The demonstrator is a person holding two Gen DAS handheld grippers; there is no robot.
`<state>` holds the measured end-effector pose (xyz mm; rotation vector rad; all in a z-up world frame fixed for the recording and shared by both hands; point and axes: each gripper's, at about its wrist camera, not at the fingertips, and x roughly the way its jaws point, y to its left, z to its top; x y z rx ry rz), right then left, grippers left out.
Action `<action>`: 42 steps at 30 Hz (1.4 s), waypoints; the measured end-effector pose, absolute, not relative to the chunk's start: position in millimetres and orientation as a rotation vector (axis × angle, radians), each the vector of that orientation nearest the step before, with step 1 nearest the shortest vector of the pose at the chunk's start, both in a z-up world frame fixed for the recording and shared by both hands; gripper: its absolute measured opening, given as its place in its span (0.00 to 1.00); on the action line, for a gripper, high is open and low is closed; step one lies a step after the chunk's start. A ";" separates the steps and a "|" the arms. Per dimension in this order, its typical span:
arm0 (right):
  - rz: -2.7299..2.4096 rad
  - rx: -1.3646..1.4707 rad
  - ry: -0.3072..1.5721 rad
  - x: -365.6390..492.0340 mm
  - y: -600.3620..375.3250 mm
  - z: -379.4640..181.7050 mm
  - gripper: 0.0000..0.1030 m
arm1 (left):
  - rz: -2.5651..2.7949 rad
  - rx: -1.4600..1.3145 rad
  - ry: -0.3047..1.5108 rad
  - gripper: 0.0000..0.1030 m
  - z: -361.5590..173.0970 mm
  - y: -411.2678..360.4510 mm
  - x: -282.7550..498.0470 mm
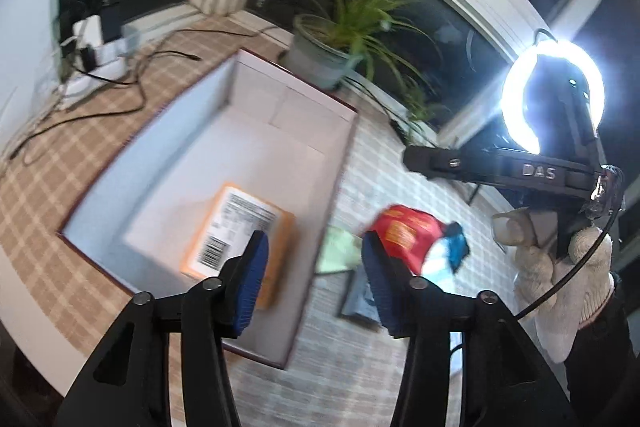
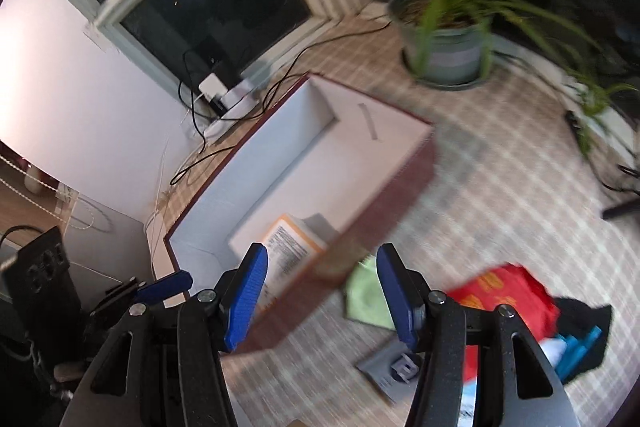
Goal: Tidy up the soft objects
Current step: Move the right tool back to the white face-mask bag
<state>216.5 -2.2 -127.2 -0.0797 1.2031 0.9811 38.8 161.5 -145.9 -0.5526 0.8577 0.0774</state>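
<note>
A maroon box with a white inside (image 1: 120,167) (image 2: 280,163) stands on the checked tablecloth and holds an orange packet with a barcode label (image 1: 236,227) (image 2: 292,243). To its right lie a light green cloth (image 1: 338,251) (image 2: 366,295), a red packet with yellow print (image 1: 408,231) (image 2: 508,291), a black and blue item (image 1: 458,245) (image 2: 588,335) and a grey packet (image 1: 360,303) (image 2: 390,367). My left gripper (image 1: 314,279) is open and empty above the box's near right edge. My right gripper (image 2: 320,291) is open and empty above the box's near corner; it also shows in the left wrist view (image 1: 500,167), held by a gloved hand.
A potted spider plant (image 1: 332,51) (image 2: 444,47) stands behind the box by the dark window. Cables and a power strip (image 1: 100,67) (image 2: 224,95) lie at the back left. A bright ring light (image 1: 552,91) stands at the right. Both views are motion-blurred.
</note>
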 end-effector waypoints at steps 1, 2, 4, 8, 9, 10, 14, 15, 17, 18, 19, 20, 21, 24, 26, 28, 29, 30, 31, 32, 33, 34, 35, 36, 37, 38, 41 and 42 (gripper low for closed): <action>0.972 -0.076 1.190 216.5 -13.6 -124.7 0.55 | 0.060 -0.553 0.862 0.48 -146.8 156.2 39.5; 0.957 -0.072 1.174 215.6 -28.3 -122.5 0.58 | 0.044 -0.553 0.866 0.48 -147.7 151.1 40.1; 0.935 -0.060 1.155 213.4 -53.2 -121.2 0.60 | 0.006 -0.557 0.875 0.48 -149.9 139.7 40.7; 0.872 -0.049 1.153 205.7 -106.8 -128.1 0.61 | -0.071 -0.568 0.908 0.53 -159.1 113.0 42.0; 0.848 -0.056 1.151 202.2 -120.1 -131.6 0.61 | -0.092 -0.566 0.920 0.53 -163.0 104.8 42.1; 0.817 -0.072 1.148 196.3 -135.6 -137.7 0.61 | -0.110 -0.564 0.933 0.53 -166.9 97.3 42.4; 0.738 -0.082 1.203 179.9 -178.4 -167.6 0.61 | -0.181 -0.564 1.000 0.53 -185.7 65.9 45.4; 0.720 -0.065 1.232 175.9 -190.3 -178.8 0.61 | -0.196 -0.566 1.011 0.53 -189.6 60.8 46.6; 0.694 -0.040 1.271 170.4 -207.0 -194.9 0.61 | -0.226 -0.574 1.036 0.53 -199.9 48.1 49.8; 0.677 -0.031 1.288 166.8 -214.9 -202.7 0.61 | -0.238 -0.580 1.046 0.53 -203.2 42.8 51.1; 0.659 -0.022 1.301 164.0 -221.6 -210.2 0.61 | -0.252 -0.586 1.054 0.53 -207.2 37.1 52.2; 0.648 -0.008 1.310 161.2 -227.6 -217.1 0.61 | -0.266 -0.588 1.061 0.53 -210.8 30.4 52.6; 0.644 0.003 1.315 158.7 -231.3 -221.8 0.61 | -0.276 -0.585 1.068 0.53 -213.8 23.0 53.6; 0.632 0.029 1.328 151.0 -242.0 -235.2 0.61 | -0.309 -0.572 1.086 0.53 -220.4 7.4 57.1; 0.623 0.028 1.329 151.1 -243.2 -240.7 0.61 | -0.324 -0.559 1.099 0.53 -225.5 -0.2 60.1; 0.617 0.022 1.332 151.6 -243.2 -246.9 0.61 | -0.335 -0.554 1.116 0.53 -232.5 -5.8 63.6; 0.619 0.021 1.334 152.5 -243.8 -249.3 0.61 | -0.335 -0.553 1.124 0.53 -235.3 -7.4 65.2; 0.620 0.015 1.338 153.3 -243.0 -252.5 0.61 | -0.335 -0.553 1.133 0.53 -238.7 -9.8 67.4; 0.618 0.004 1.340 153.7 -242.1 -255.1 0.61 | -0.338 -0.552 1.140 0.53 -241.5 -12.1 69.2; 0.614 -0.008 1.340 153.1 -242.3 -258.2 0.61 | -0.341 -0.547 1.147 0.53 -243.6 -14.7 70.7; 0.612 -0.024 1.342 153.5 -241.1 -261.0 0.61 | -0.343 -0.542 1.149 0.53 -244.9 -16.8 71.6; 0.611 -0.035 1.343 153.1 -241.6 -263.4 0.61 | -0.346 -0.534 1.152 0.53 -246.3 -19.3 72.9; 0.611 -0.045 1.346 153.2 -241.6 -266.0 0.61 | -0.344 -0.528 1.155 0.53 -247.6 -21.0 74.4; 0.614 -0.051 1.349 152.9 -240.9 -267.8 0.61 | -0.343 -0.527 1.158 0.53 -248.7 -21.7 76.0; 0.617 -0.056 1.353 153.0 -239.9 -269.7 0.61 | -0.343 -0.528 1.160 0.53 -249.9 -22.3 78.3; 0.621 -0.063 1.356 153.1 -238.8 -271.6 0.61 | -0.341 -0.529 1.159 0.53 -250.7 -22.5 80.1; 0.617 -0.093 1.359 154.1 -235.3 -277.1 0.61 | -0.330 -0.525 1.162 0.53 -253.9 -24.2 86.3; 0.617 -0.103 1.361 154.5 -234.5 -279.1 0.61 | -0.327 -0.525 1.163 0.53 -255.8 -26.1 89.6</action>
